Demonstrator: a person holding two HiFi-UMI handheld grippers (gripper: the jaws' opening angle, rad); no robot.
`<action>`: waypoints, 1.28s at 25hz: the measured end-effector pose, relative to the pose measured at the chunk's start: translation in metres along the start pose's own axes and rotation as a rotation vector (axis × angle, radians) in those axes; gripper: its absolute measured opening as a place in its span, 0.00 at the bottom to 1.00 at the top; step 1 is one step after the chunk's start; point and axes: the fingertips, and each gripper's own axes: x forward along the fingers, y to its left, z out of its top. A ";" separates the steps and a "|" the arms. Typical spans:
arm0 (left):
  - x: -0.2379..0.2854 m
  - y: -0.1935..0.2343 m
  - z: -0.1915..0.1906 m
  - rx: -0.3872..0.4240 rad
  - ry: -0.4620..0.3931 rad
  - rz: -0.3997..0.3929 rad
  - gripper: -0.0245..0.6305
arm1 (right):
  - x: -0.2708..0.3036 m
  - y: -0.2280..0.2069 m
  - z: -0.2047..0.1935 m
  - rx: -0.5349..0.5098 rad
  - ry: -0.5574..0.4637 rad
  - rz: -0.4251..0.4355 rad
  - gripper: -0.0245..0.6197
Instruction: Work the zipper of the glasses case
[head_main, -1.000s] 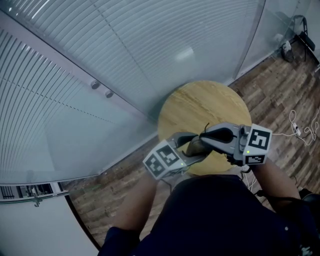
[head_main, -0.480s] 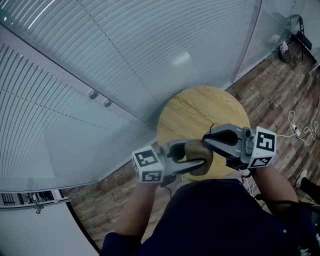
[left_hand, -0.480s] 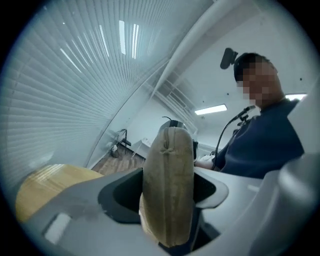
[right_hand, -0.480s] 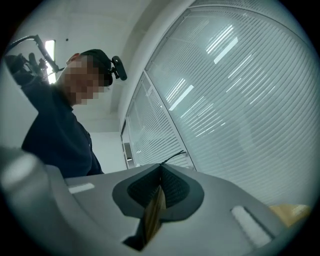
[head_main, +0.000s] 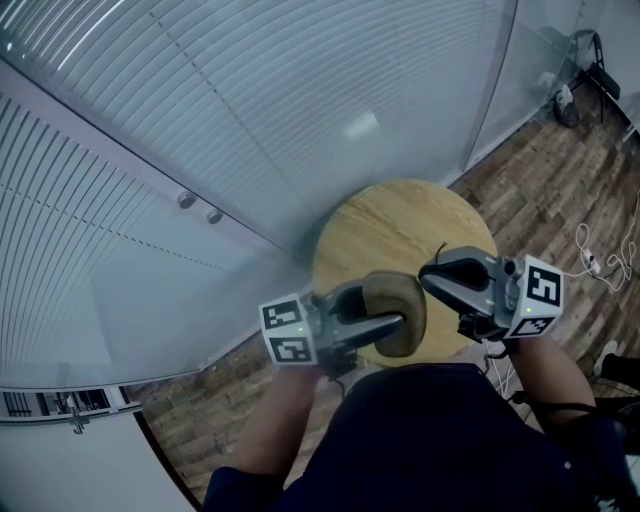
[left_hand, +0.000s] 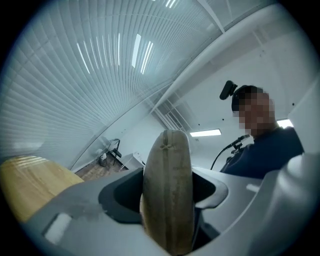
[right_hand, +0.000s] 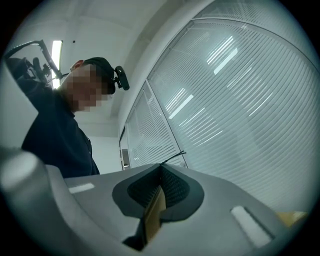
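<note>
Fabric of the person's dark top (head_main: 430, 440) fills the nearest part of the head view. Just beyond it stands a round desk (head_main: 400, 225) of pale wood. A floor (head_main: 555, 190) of brown planks spreads round the desk, with loose white cables (head_main: 592, 250) lying on it to the right. Farthest off, a glass wall (head_main: 250, 120) with lowered slat blinds closes the room on the left and far sides. Two small round fittings (head_main: 200, 207) sit on the glass.

The glasses case (head_main: 400, 295), olive-tan and oval, is held over the desk's near edge, clear of the wood and close to the person's chest. The left gripper (head_main: 385, 308) reaches in from the left, its fingers (head_main: 375, 327) spread wide and clamped on the case's two broad sides. In the head view the case's long axis runs near to far, crosswise to those fingers, and it sticks out past them at both ends. In the left gripper view it stands upright, with one narrow seamed edge turned back toward the camera.

The right gripper (head_main: 430, 276) comes in from the right, its tips by the case's far right rim; whether they touch the case cannot be told. Its fingers are pressed together, pinching a thin tan tab (right_hand: 152, 215), and a thin black cord (right_hand: 174, 157) pokes out past the tips.
</note>
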 end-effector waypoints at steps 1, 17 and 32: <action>-0.002 0.000 0.005 -0.016 -0.026 -0.006 0.47 | -0.002 -0.001 0.002 0.000 -0.010 -0.005 0.05; 0.025 -0.006 0.043 -0.184 -0.248 -0.118 0.46 | -0.027 0.000 0.037 -0.074 -0.127 -0.056 0.05; 0.025 -0.006 0.068 -0.224 -0.380 -0.130 0.46 | -0.025 0.007 0.041 -0.124 -0.124 -0.094 0.05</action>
